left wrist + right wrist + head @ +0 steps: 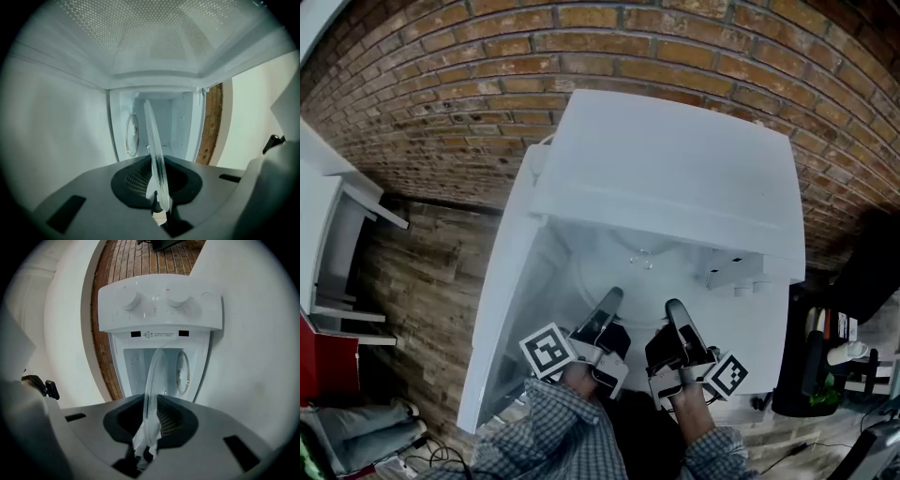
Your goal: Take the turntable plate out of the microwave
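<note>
1. Door (500,328) of the white microwave (675,169) stands swung wide open at the left, so the opening is free. The opening step looks done.
2. Left tongs (611,300) point level into the opening. In the left gripper view the left tongs (157,187) are clamped on the near rim of the clear glass plate (152,136), which shows edge-on and runs from the pads toward the cavity.
3. Plate (637,277), head view: it lies flat at the mouth of the microwave. The near rim is outside with the tongs, and the far part is under the front edge of the top. Whether it touches the cavity floor cannot be told.
4. Right tongs (677,314) sit just beside the left pair on the same near rim. In the right gripper view the right tongs (147,432) are closed on the plate (153,380), glass pinched between the pads. The control panel (159,303) with its two knobs lies beyond.
5. Progress, as a judgement: the grip with both tongs is made and the plate reads as partway out, roughly mid-task.
6. Remaining: bring the far rim clear of the opening while keeping the plate level, then set it down. No landing spot shows in any view.
7. Risk: smooth glass held only at one edge may slip or tip.
</note>
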Demonstrator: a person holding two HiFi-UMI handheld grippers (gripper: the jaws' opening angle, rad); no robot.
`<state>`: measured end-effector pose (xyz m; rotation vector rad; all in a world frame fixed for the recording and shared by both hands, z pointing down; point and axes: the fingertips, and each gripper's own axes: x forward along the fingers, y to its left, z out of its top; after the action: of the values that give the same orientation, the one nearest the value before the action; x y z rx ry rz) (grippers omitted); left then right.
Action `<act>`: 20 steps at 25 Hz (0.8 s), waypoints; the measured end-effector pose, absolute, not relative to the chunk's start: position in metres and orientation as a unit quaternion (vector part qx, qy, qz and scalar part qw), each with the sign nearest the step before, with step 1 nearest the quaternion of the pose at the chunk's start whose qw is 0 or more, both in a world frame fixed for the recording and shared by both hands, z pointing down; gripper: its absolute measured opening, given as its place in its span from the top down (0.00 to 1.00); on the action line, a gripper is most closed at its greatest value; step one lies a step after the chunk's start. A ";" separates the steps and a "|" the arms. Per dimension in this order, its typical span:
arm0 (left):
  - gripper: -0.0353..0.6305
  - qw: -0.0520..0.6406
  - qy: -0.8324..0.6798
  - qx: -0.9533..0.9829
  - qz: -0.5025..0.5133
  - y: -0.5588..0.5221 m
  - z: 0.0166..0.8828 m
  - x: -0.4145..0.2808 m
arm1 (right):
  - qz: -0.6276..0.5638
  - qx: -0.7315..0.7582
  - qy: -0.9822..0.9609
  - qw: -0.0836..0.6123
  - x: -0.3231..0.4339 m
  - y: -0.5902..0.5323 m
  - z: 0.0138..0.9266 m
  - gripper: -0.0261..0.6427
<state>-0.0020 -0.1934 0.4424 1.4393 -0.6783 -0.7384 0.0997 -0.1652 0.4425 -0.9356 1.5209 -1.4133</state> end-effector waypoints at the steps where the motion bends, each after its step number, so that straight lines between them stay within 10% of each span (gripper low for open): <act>1: 0.88 0.638 -0.299 0.631 -0.325 -0.188 0.442 -0.003 | -0.566 -0.370 0.607 0.418 0.099 -0.160 0.442 0.87; 20: 0.88 0.620 -0.291 0.642 -0.344 -0.043 0.414 0.014 | -0.558 -0.351 0.630 0.410 0.116 -0.017 0.416 0.87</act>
<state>0.0140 -0.0430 0.4136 1.4754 -0.6700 -0.7905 0.1163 -0.0171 0.4164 -0.8846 1.5871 -1.4055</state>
